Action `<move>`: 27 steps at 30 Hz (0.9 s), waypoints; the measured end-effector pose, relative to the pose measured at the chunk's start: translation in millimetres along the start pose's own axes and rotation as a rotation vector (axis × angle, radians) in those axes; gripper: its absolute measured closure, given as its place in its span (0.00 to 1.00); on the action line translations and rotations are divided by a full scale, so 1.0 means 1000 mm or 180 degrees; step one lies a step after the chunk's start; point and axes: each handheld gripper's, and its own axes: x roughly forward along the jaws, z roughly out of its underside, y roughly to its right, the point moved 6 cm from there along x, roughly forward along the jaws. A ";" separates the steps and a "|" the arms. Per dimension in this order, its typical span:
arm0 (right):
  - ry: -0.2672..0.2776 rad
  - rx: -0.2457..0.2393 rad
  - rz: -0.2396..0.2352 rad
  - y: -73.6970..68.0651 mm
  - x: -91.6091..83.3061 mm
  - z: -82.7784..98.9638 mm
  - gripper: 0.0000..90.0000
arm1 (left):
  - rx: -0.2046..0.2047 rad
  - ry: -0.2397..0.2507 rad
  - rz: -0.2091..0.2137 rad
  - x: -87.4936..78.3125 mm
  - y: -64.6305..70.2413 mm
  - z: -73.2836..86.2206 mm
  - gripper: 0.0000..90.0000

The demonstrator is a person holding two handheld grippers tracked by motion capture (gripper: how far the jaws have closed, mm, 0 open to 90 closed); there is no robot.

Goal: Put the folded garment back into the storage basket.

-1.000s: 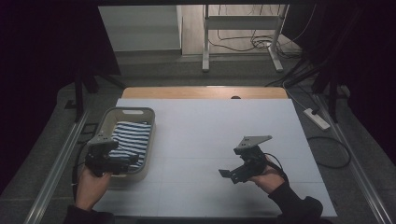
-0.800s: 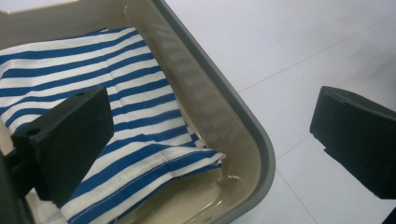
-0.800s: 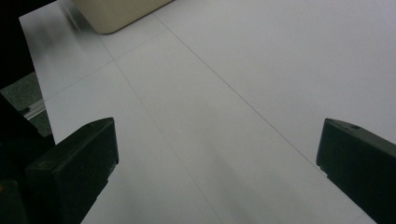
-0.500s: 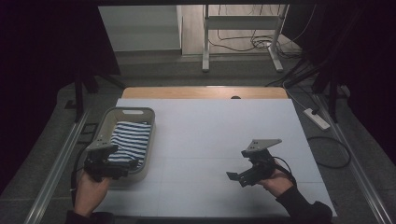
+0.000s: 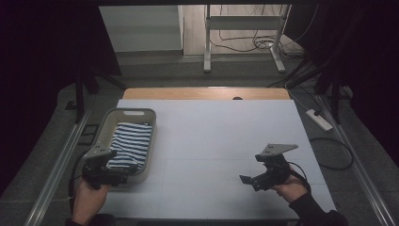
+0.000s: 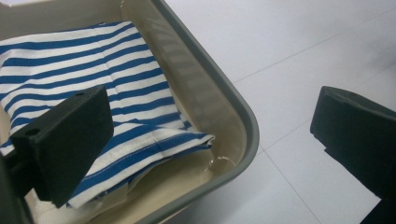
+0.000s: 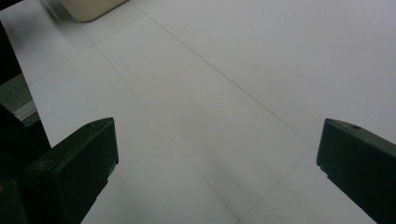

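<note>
Risk: left gripper (image 6: 210, 154), jaws wide and empty, straddling basket (image 6: 243, 116) corner; could snag rim instead of striped cloth (image 6: 93, 74) beneath. Right gripper (image 7: 215, 168) open, empty.

I see a folded blue-and-white striped cloth (image 6: 93, 88) lying flat inside the beige basket (image 6: 224, 116), near its corner
</note>
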 end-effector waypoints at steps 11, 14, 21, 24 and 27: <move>0.0033 0.0132 0.0179 0.013 -0.021 0.021 0.00 | -0.0005 0.0015 -0.0022 -0.005 0.002 0.009 0.00; 0.0041 0.0159 0.0236 0.015 -0.027 0.026 0.00 | -0.0011 0.0020 -0.0034 -0.007 0.002 0.011 0.00; 0.0053 0.0240 0.0394 0.022 -0.041 0.039 0.00 | -0.0052 0.0052 -0.0046 -0.012 0.002 0.018 0.00; 0.0047 0.0278 0.0453 0.025 -0.046 0.045 0.00 | -0.0055 0.0059 -0.0079 -0.014 0.003 0.021 0.00; 0.0058 0.0322 0.0509 0.027 -0.051 0.050 0.00 | -0.0054 0.0074 -0.0108 -0.017 0.003 0.024 0.00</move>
